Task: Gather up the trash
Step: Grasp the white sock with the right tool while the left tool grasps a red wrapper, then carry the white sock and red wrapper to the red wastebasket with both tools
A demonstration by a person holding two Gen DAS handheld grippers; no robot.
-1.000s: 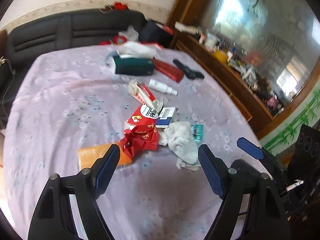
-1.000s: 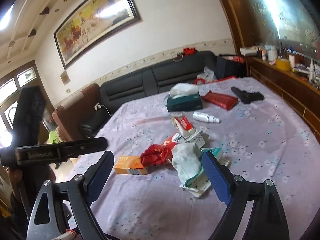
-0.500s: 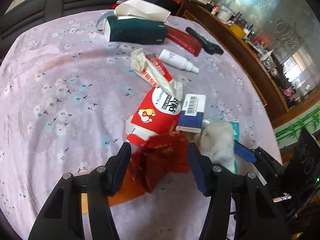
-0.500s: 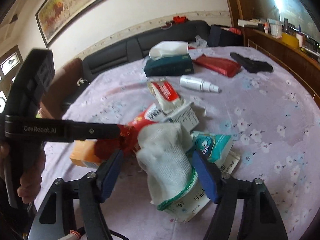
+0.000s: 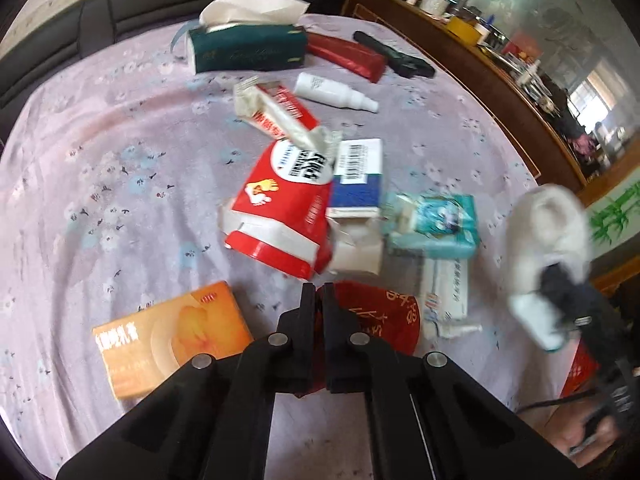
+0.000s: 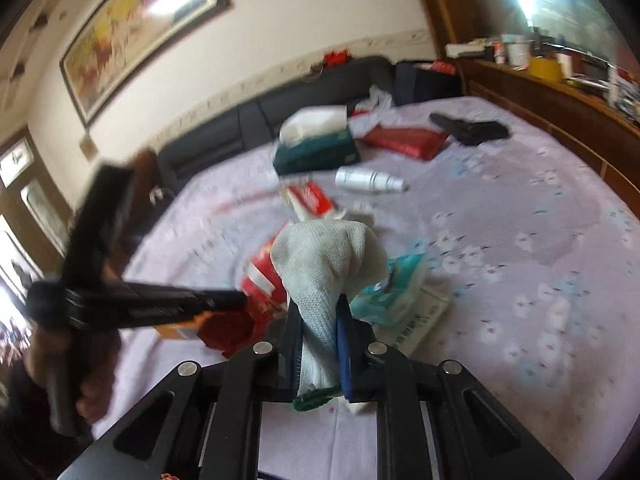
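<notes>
My left gripper (image 5: 319, 294) is shut on a crumpled red wrapper (image 5: 384, 312) at the near side of the trash pile on the purple floral tablecloth (image 5: 100, 168). My right gripper (image 6: 320, 312) is shut on a white sock with a green cuff (image 6: 328, 264) and holds it off the table; the sock also shows at the right of the left wrist view (image 5: 548, 236). The pile holds a red and white packet (image 5: 284, 208), a blue and white box (image 5: 356, 176), a teal packet (image 5: 440, 216) and an orange box (image 5: 168, 336).
Farther back lie a green tissue box (image 5: 248, 52), a white spray bottle (image 5: 332, 92), a dark red pouch (image 5: 348, 56) and a black object (image 5: 392, 56). A black sofa (image 6: 312, 80) stands behind the table. A wooden sideboard (image 5: 480, 68) runs along the right.
Both grippers have closed. The left one shut on the red wrapper. The right one shut on the white sock and lifted it off the pile.
</notes>
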